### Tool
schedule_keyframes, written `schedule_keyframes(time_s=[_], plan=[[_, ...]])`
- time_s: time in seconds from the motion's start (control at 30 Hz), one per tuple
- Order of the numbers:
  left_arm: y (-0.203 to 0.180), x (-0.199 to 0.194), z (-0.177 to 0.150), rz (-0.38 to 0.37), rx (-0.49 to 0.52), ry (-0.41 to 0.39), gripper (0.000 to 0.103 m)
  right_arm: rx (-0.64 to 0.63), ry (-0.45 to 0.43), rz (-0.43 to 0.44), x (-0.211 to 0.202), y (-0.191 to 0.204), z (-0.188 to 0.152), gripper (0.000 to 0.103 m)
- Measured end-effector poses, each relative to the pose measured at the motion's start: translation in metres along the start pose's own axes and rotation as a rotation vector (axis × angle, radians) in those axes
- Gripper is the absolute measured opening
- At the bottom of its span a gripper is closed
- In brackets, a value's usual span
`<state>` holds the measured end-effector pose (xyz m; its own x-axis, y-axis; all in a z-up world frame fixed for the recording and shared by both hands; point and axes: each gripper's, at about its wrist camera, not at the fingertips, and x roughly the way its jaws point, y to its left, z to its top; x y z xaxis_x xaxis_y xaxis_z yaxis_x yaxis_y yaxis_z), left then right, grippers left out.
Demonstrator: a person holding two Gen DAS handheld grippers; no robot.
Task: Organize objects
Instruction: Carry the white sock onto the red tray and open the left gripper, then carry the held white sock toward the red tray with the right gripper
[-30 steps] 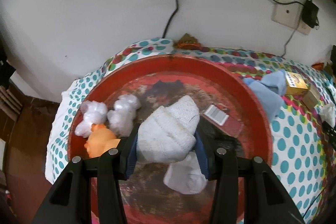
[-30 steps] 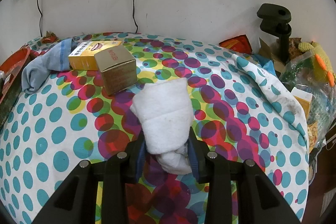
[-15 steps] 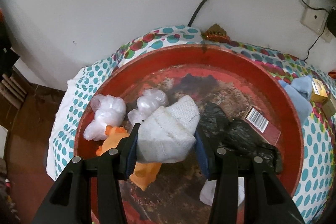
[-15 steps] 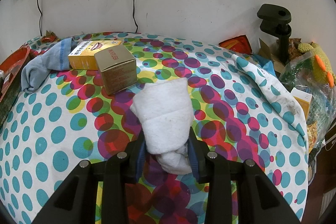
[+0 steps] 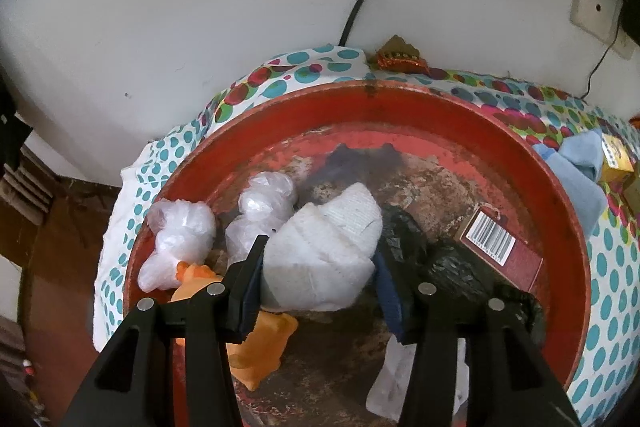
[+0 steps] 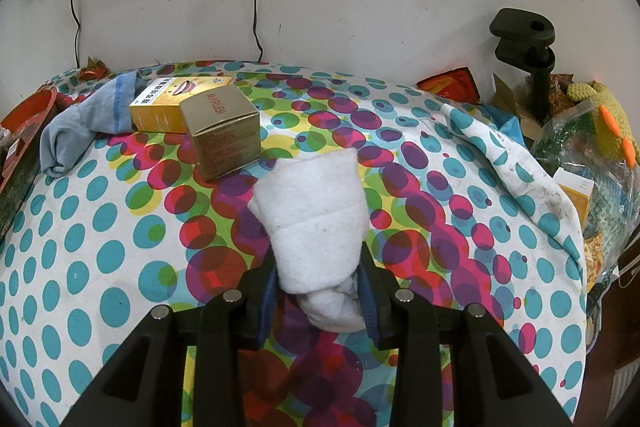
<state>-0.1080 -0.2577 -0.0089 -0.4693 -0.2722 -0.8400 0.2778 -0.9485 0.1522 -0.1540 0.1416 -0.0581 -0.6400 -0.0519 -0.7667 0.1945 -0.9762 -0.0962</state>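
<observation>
A white rolled sock (image 5: 320, 251) sits between the pads of my left gripper (image 5: 318, 275), low over the red basin (image 5: 440, 99). The jaws are opening, but both pads still touch the roll. Beneath it in the basin lie an orange toy (image 5: 260, 343), two knotted clear plastic bags (image 5: 180, 231), a black bag (image 5: 452, 267) and a dark red box with a barcode (image 5: 500, 247). My right gripper (image 6: 318, 291) is shut on a second white rolled sock (image 6: 316, 211), held just above the dotted tablecloth (image 6: 100, 251).
A gold box (image 6: 224, 131), a yellow box (image 6: 172, 99) and a blue sock (image 6: 80, 123) lie at the cloth's far left, beside the basin's edge (image 6: 28, 107). A black clamp (image 6: 528, 55) and a plastic bag with a knitted toy (image 6: 592, 131) crowd the right. Wall sockets and cables stand behind.
My left gripper has sunk toward the basin floor with its sock; the black bag and barcode box now show to its right. Its jaws stand slightly wider. The right gripper has not moved.
</observation>
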Motion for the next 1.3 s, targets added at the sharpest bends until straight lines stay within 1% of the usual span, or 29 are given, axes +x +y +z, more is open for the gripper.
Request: schedule_keyframes(time_s=[0.07, 0.13, 0.2, 0.3, 0.4, 0.63, 0.83, 0.9, 0.97, 1.03, 1.1, 1.3], plan=[[-0.001, -0.001, -0.001, -0.001, 0.006, -0.003, 0.050, 0.000, 0.000, -0.004, 0.000, 0.000, 0.000, 0.036], [-0.001, -0.002, -0.001, -0.009, 0.010, -0.006, 0.054, 0.001, 0.000, -0.004, 0.000, 0.001, 0.000, 0.036], [-0.002, -0.004, -0.002, -0.003, 0.017, -0.013, 0.062, 0.001, 0.000, -0.004, 0.000, 0.001, 0.000, 0.036], [-0.003, -0.010, -0.004, 0.009, 0.033, -0.031, 0.070, 0.000, 0.000, -0.006, 0.001, 0.003, 0.000, 0.036], [-0.002, -0.016, -0.008, 0.005, 0.034, -0.041, 0.077, -0.002, 0.000, -0.010, 0.000, 0.004, 0.000, 0.036], [0.000, -0.039, -0.024, -0.045, 0.006, -0.093, 0.080, -0.008, 0.000, -0.017, 0.000, 0.001, 0.000, 0.036], [0.003, -0.056, -0.049, -0.067, -0.007, -0.120, 0.081, -0.017, 0.000, -0.028, 0.000, -0.002, -0.001, 0.036], [0.004, -0.061, -0.058, -0.061, -0.016, -0.130, 0.081, -0.017, 0.000, -0.029, 0.000, -0.005, -0.001, 0.036], [0.004, -0.066, -0.067, -0.034, -0.017, -0.150, 0.082, -0.018, 0.000, -0.030, -0.001, 0.003, -0.001, 0.036], [0.005, -0.071, -0.077, -0.008, -0.008, -0.169, 0.084, -0.021, 0.000, -0.035, -0.001, 0.002, -0.001, 0.036], [0.005, -0.075, -0.084, -0.001, 0.004, -0.179, 0.088, -0.024, -0.001, -0.039, 0.000, -0.001, -0.001, 0.036], [0.006, -0.079, -0.103, 0.017, 0.044, -0.208, 0.092, -0.032, -0.001, -0.049, 0.000, 0.002, -0.002, 0.036]])
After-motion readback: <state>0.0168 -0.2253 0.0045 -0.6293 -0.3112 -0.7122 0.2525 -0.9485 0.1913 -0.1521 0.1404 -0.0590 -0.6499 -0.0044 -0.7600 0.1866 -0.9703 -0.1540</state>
